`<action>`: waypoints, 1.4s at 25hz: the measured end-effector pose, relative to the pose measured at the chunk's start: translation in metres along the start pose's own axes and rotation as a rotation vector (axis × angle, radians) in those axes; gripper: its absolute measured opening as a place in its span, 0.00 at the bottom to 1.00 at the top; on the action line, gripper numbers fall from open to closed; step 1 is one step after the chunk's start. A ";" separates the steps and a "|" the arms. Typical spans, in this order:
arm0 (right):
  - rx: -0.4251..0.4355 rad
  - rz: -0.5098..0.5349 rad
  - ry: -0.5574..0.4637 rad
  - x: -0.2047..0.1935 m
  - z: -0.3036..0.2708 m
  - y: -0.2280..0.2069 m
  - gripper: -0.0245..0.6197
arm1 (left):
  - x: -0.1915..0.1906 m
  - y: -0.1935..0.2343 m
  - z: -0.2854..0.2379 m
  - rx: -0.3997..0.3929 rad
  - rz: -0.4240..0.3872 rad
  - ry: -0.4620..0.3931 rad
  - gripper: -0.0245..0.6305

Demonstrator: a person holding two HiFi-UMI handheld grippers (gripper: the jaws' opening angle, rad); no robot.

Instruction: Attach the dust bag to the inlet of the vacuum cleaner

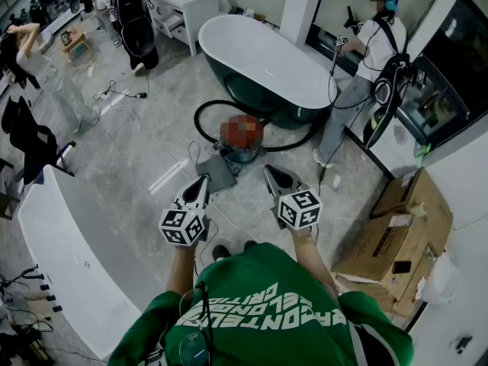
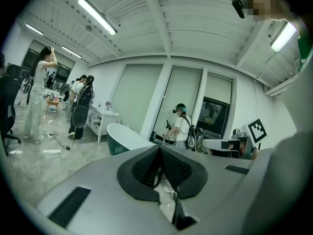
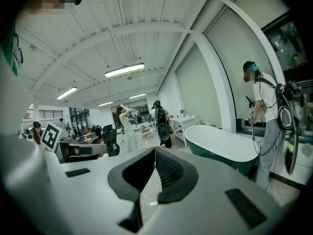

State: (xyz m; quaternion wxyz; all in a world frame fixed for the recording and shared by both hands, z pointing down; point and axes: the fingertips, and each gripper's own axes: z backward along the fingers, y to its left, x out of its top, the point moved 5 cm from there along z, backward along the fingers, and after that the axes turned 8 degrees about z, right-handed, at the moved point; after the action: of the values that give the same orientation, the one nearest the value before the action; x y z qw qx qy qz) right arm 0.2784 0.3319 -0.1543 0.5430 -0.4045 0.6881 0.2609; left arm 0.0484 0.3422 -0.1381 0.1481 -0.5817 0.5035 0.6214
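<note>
So the vacuum cleaner (image 1: pixel 241 152) sat on the pale, glossy marble-look floor (image 1: pixel 152 139). It was a stubby round drum with a reddish top, and its thick black hose (image 1: pixel 207 110) curled round the far side of it. Tucked against its near side lay the dust bag (image 1: pixel 218 174), a flat, matte grey, squarish piece; I couldn't tell whether it actually touched the drum. Both grippers hung on the near side of the vacuum cleaner, short of it. The left gripper (image 1: pixel 203 178) had its tip lined up with the bag's left edge in the head view, so the bag sat between it and the drum. The right gripper (image 1: pixel 268 169) was just to the near right of the drum. Both had smooth grey plastic shells and black ribbed pads (image 2: pixel 177 170), and each one's jaws were pressed together at the tips with nothing in them. Beyond the vacuum cleaner stood an oval bathtub (image 1: pixel 259 52), shiny white inside and dark green outside. Further off to the right was a person (image 1: pixel 375 48) in a headset. Brown cardboard boxes (image 1: pixel 396 235) were stacked well to the near right, loose cables (image 1: pixel 114 94) trailed off to the far left, and a black chair (image 1: pixel 30 139) stood way out left.
</note>
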 end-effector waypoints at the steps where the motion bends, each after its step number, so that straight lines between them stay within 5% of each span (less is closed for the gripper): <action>1: 0.001 0.000 0.000 0.000 -0.001 0.000 0.05 | 0.000 0.000 -0.001 0.000 -0.001 0.000 0.04; 35: -0.018 -0.079 -0.018 -0.015 0.016 -0.066 0.05 | -0.015 -0.042 -0.052 -0.019 -0.065 0.051 0.04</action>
State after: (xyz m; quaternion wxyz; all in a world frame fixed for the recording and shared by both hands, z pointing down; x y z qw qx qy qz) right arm 0.3434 0.3134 -0.1392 0.5553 -0.4338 0.6644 0.2490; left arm 0.1151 0.3254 -0.1343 0.1499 -0.6146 0.4823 0.6060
